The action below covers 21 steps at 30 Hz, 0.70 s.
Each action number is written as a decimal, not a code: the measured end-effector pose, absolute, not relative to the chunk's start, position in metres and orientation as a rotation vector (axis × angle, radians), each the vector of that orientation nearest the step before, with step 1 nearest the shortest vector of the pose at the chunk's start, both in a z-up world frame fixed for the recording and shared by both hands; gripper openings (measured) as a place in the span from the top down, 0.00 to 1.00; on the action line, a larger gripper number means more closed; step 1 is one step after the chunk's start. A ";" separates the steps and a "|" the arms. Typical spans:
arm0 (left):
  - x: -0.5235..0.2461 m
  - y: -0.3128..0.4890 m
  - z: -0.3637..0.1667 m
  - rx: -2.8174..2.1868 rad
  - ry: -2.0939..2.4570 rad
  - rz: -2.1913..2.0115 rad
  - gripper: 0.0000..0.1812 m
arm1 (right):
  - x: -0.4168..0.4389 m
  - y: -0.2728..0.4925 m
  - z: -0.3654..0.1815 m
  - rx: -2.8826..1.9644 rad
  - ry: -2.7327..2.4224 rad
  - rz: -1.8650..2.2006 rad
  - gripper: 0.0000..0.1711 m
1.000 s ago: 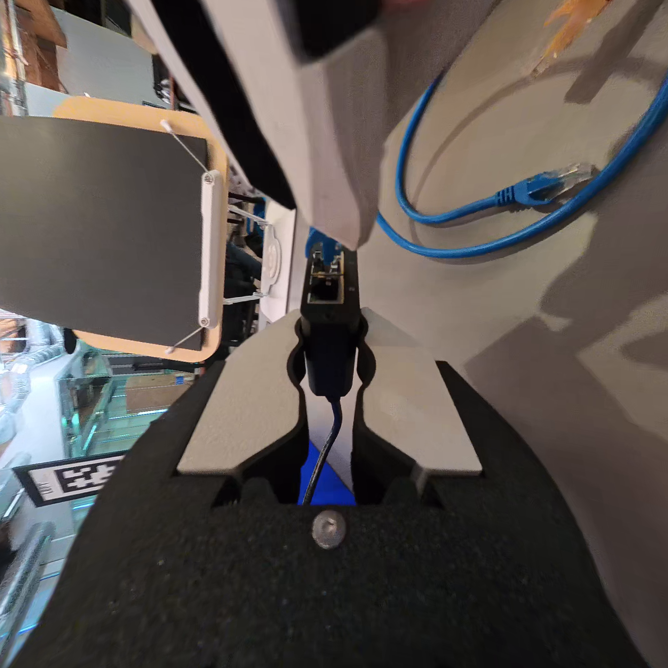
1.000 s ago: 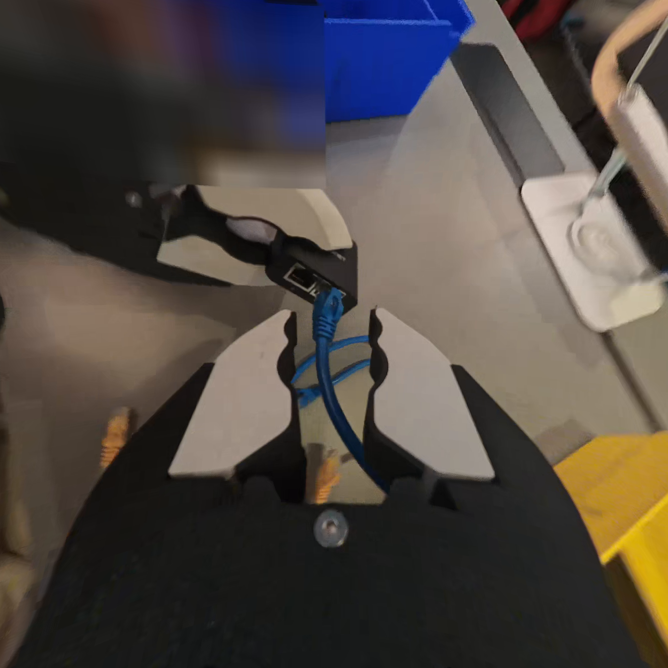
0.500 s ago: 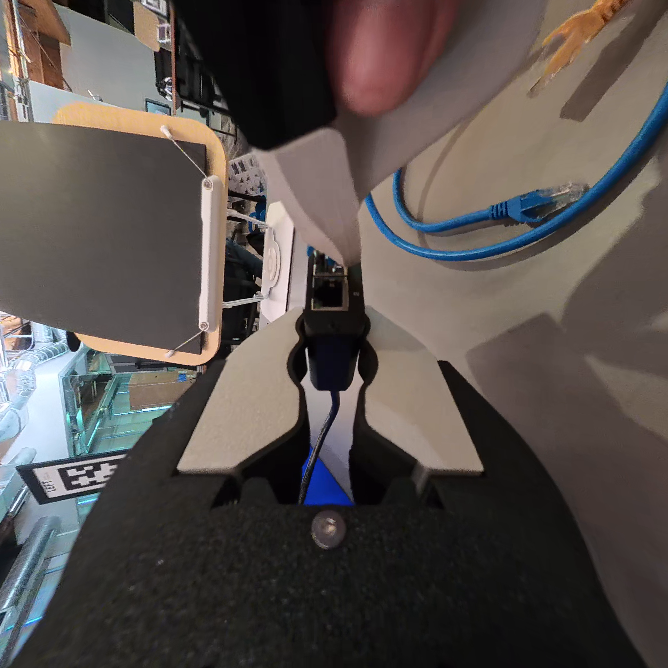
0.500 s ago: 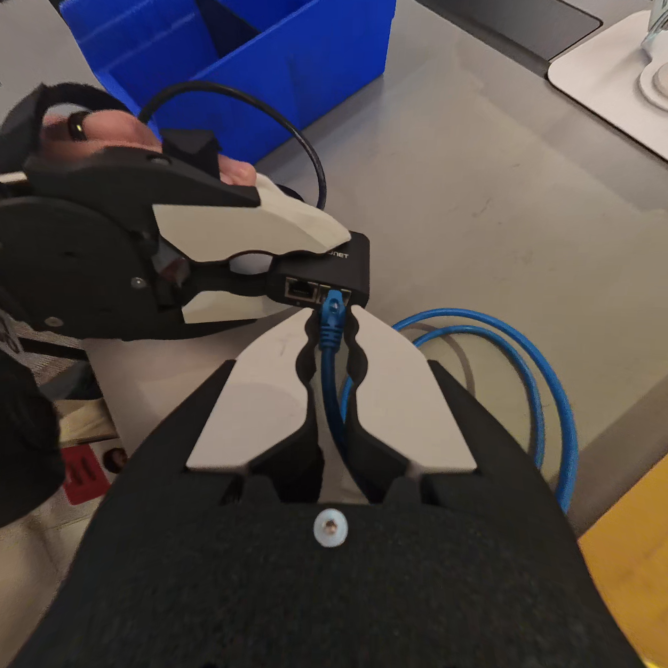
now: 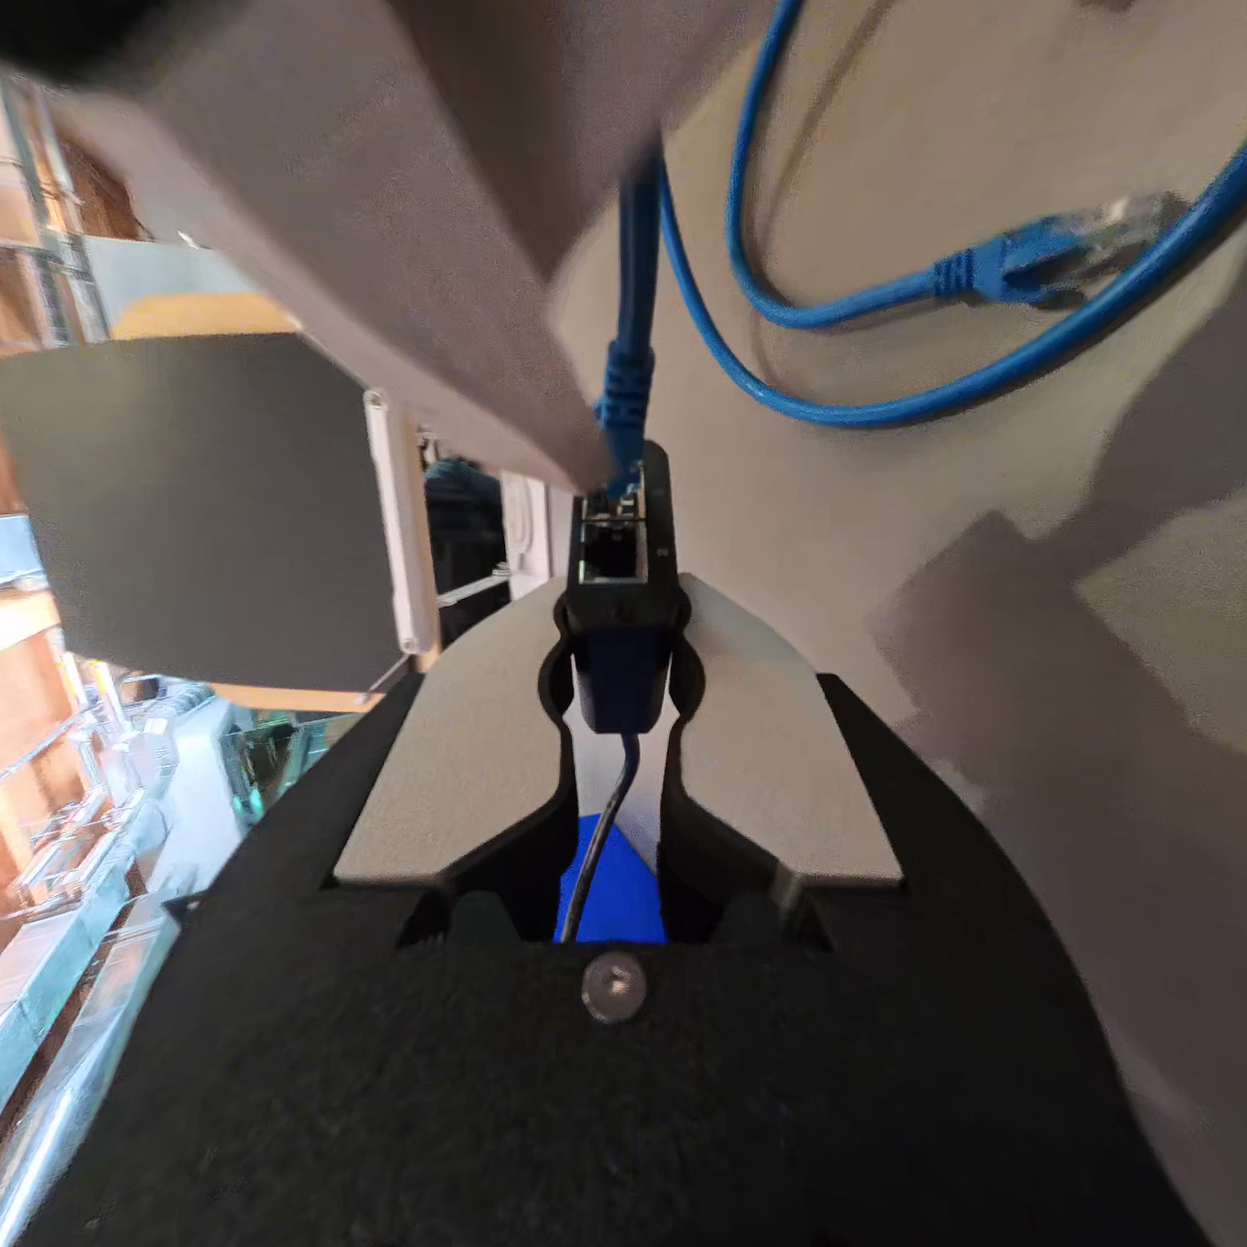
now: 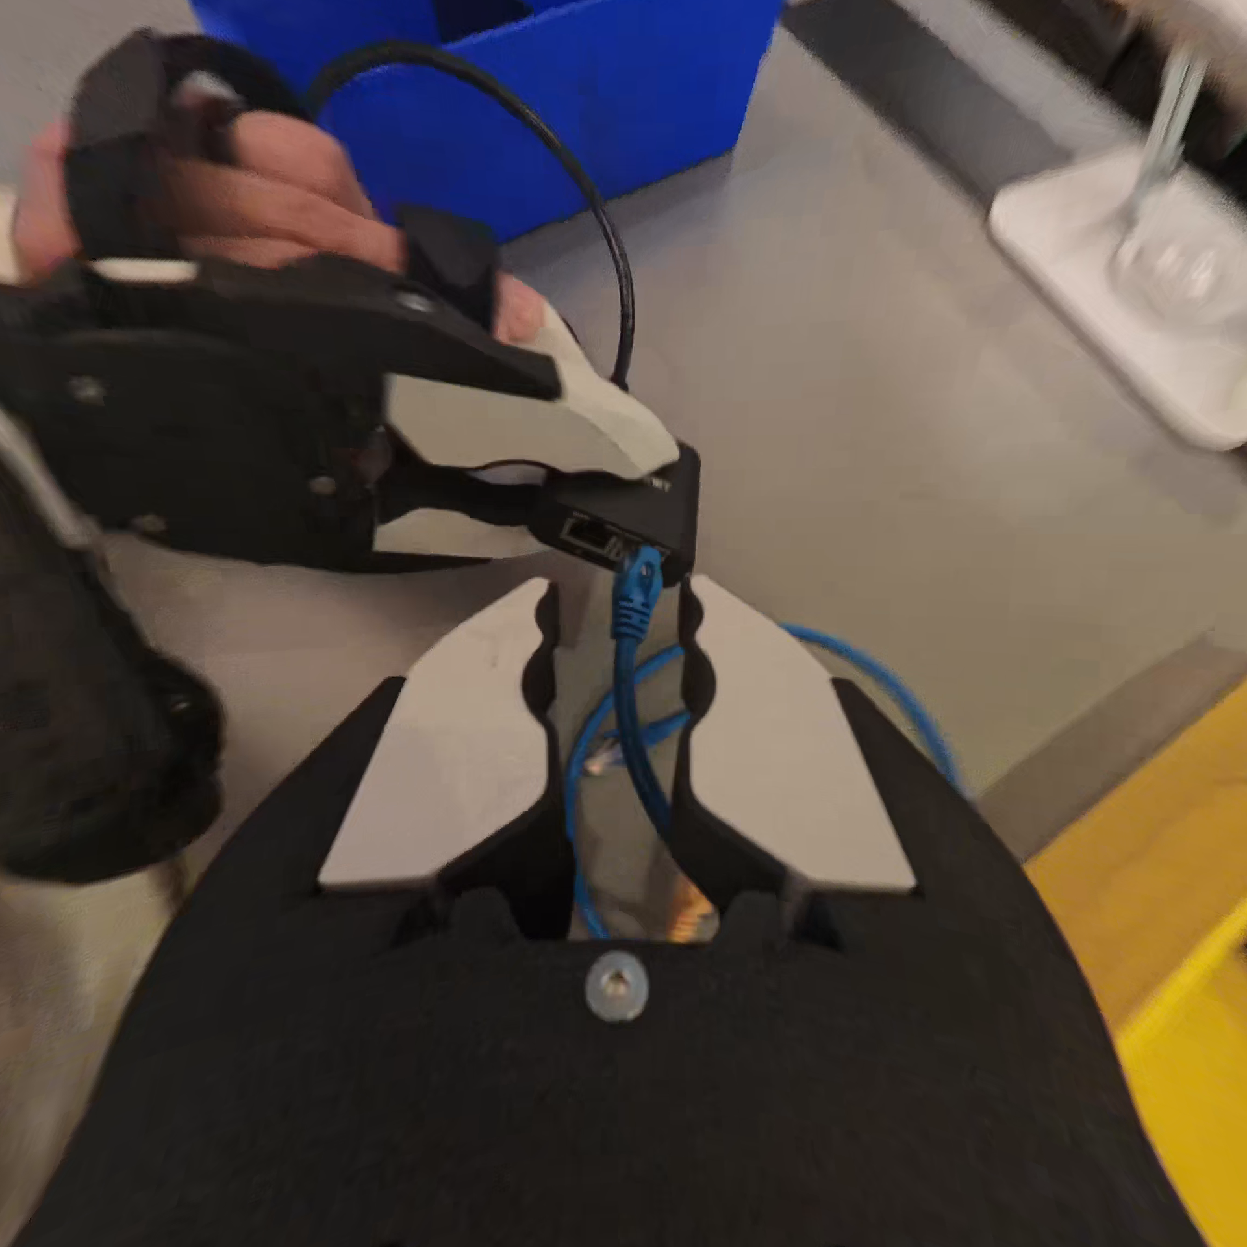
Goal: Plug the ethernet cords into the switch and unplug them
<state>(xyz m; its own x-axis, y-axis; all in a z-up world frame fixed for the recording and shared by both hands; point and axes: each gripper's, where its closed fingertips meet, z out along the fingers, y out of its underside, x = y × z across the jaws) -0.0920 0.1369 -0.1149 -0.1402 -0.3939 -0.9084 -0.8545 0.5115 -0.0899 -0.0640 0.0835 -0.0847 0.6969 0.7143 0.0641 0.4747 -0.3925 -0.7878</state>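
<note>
My left gripper [image 5: 619, 604] is shut on the small black switch [image 5: 615, 560] and holds it off the grey table; it also shows in the right wrist view [image 6: 540, 465], with the switch [image 6: 648, 503] in its fingers. A blue ethernet cord's plug [image 6: 634, 594] sits in one of the switch's ports, with an empty port beside it. My right gripper [image 6: 617, 587] is open, one finger on each side of that plug, not touching it. The cord's other end, with a clear plug [image 5: 1052, 256], lies loose on the table.
A blue bin [image 6: 540, 101] stands behind the switch, and the switch's black power cable [image 6: 607, 202] loops toward it. A yellow bin [image 6: 1147, 945] is at the right. A white stand base [image 6: 1113, 303] is at the far right. The table [image 6: 877, 472] is grey.
Half a second ago my right gripper was shut on the blue plug at the switch. It has opened and let go; the plug stays in the port. My left gripper still holds the switch.
</note>
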 end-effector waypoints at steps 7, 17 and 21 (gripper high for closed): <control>-0.093 0.129 -0.116 -1.144 1.752 0.452 0.87 | -0.064 0.086 -0.088 -1.716 -1.548 -0.201 0.85; -0.097 0.128 -0.122 -1.267 1.769 0.327 0.87 | -0.070 0.094 -0.096 -1.625 -1.579 -0.235 0.90; -0.098 0.128 -0.122 -1.279 1.774 0.307 0.87 | -0.074 0.095 -0.095 -1.635 -1.565 -0.198 0.90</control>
